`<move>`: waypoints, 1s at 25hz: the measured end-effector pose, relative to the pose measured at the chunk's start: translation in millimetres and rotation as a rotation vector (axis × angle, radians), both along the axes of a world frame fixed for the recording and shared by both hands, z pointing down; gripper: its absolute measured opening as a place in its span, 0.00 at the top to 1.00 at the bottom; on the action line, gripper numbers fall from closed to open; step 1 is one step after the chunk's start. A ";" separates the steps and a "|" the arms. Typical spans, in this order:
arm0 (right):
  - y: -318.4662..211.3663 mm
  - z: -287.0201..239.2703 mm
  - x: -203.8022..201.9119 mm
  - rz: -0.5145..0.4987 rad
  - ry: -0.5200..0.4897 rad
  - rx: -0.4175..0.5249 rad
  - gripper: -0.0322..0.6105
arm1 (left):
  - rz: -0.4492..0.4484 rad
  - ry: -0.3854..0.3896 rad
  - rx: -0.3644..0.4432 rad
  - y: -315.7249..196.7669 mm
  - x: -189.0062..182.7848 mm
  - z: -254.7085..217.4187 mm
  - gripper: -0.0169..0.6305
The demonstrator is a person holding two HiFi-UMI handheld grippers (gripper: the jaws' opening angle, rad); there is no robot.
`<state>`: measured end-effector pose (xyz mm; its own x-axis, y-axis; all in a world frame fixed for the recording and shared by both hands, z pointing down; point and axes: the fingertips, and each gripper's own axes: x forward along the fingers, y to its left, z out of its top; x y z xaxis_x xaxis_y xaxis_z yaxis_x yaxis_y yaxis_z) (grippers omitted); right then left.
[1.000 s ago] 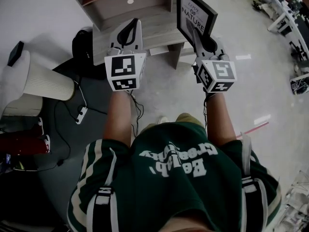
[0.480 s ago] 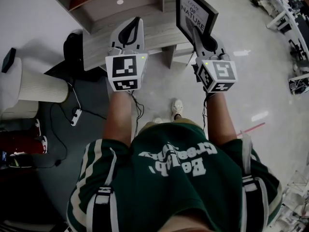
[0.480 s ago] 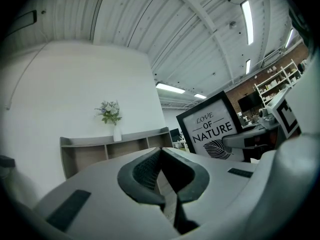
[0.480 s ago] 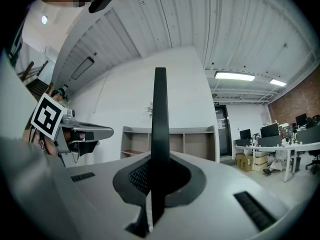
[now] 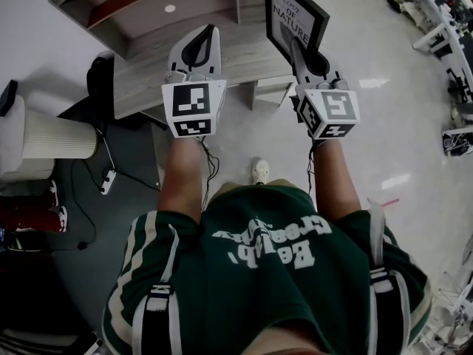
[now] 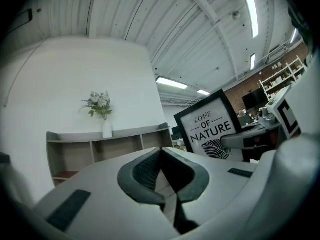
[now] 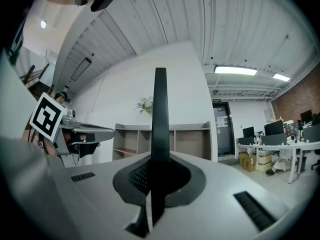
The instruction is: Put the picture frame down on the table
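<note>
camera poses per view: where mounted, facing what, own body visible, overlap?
Head view: on the person's head, steeply down at table; shows forearms, shirt, left claw, right claw.
Left gripper view: on left claw, along its shut jaws toward shelf.
Right gripper view: on right claw, along jaws shut on picture frame.
Shared: picture frame in all three; shelf in both gripper views.
</note>
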<state>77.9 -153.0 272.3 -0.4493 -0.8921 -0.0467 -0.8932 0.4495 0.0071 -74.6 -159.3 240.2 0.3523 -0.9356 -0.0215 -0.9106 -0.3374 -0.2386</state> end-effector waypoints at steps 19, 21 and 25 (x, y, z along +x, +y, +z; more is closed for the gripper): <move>-120.7 40.9 47.3 -0.007 0.010 -0.030 0.89 | -0.024 0.001 -0.038 -122.5 40.9 40.8 0.94; -137.8 44.6 41.7 0.001 0.015 -0.035 0.89 | -0.023 0.003 -0.041 -141.2 32.1 44.5 0.94; -176.5 46.7 33.6 0.019 0.024 -0.035 0.89 | -0.002 0.016 -0.038 -184.3 22.9 49.1 0.94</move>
